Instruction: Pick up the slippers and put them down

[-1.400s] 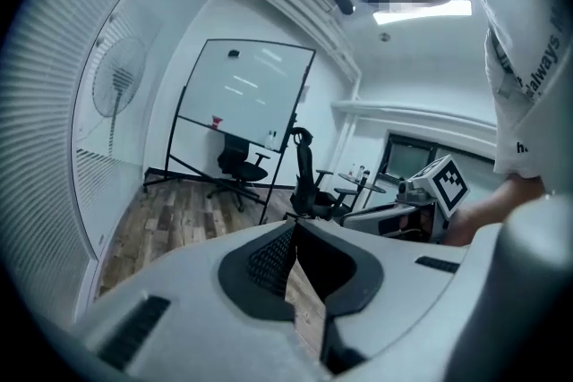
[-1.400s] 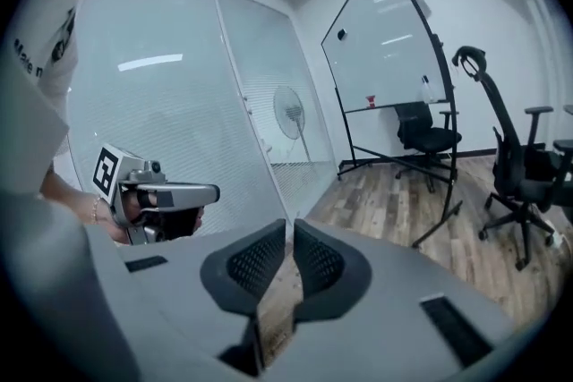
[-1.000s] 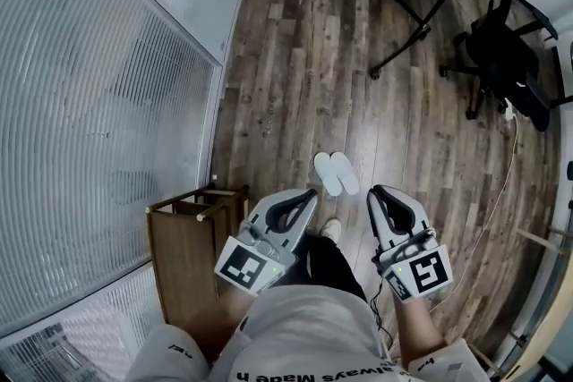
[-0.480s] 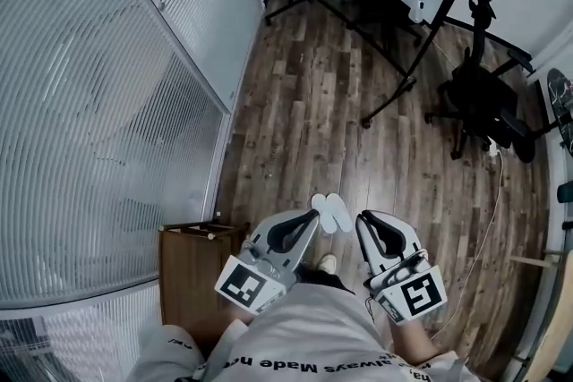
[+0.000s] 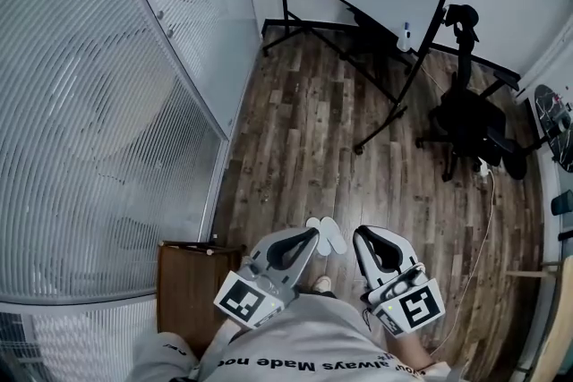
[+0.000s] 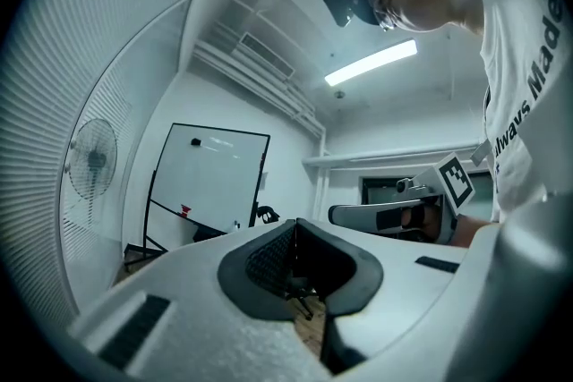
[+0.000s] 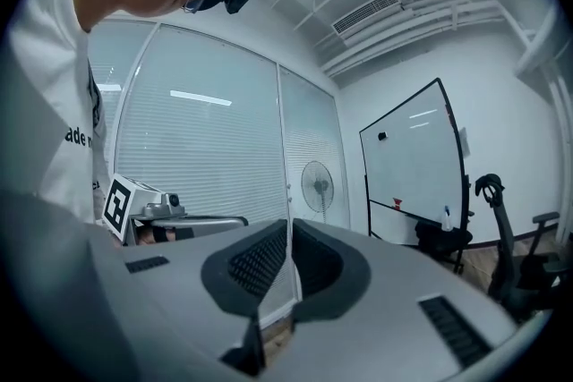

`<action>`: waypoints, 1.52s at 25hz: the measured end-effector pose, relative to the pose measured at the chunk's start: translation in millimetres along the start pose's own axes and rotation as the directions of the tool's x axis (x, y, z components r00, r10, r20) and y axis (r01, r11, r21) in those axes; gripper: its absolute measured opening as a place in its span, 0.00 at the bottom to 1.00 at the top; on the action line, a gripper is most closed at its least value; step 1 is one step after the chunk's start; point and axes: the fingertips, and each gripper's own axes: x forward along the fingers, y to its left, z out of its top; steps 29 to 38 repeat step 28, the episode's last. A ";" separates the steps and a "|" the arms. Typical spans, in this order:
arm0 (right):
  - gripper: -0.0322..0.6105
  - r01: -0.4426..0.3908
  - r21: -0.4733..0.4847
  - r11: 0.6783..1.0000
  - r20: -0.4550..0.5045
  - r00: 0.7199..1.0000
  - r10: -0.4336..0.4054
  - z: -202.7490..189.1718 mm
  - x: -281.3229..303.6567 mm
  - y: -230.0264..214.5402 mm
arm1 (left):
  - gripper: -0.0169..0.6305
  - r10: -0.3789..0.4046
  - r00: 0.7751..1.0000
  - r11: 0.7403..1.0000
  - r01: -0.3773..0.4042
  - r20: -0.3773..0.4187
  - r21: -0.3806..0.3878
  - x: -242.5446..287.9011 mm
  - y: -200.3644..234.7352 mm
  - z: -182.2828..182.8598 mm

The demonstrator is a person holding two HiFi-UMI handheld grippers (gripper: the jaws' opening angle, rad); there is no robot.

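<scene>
Slippers (image 5: 331, 234) lie paired on the floor (image 5: 313, 121), apparently set down, so left gripper (image 5: 312, 233) and right gripper (image 5: 358, 233) above them carry nothing, jaws closed.

slippers (image 5: 331, 235): paired on wood floor (image 5: 304, 130) | left tool (image 5: 313, 233), right tool (image 5: 357, 233): raised, flanking them, nothing held

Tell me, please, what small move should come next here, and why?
Probably lower both grippers toward the white slippers: they lie side by side on the wood floor, while the left gripper and right gripper are held level above, both shut and empty.
</scene>
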 end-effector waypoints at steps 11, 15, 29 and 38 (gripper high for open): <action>0.08 0.028 -0.028 0.999 0.004 1.000 -0.028 14.0 -6.6 1.4 | 0.05 -0.014 1.000 1.000 0.014 0.007 0.003 2.4 -8.7 10.1; 0.08 0.025 -0.040 0.999 0.009 1.000 -0.025 15.3 -8.2 3.8 | 0.05 -0.012 1.000 1.000 0.012 0.009 0.007 0.1 -8.6 11.0; 0.08 0.024 -0.058 0.998 0.003 1.000 -0.023 13.4 -10.0 4.8 | 0.05 -0.018 1.000 1.000 0.018 0.005 0.005 0.1 -10.9 9.7; 0.08 0.024 -0.058 0.998 0.003 1.000 -0.023 13.4 -10.0 4.8 | 0.05 -0.018 1.000 1.000 0.018 0.005 0.005 0.1 -10.9 9.7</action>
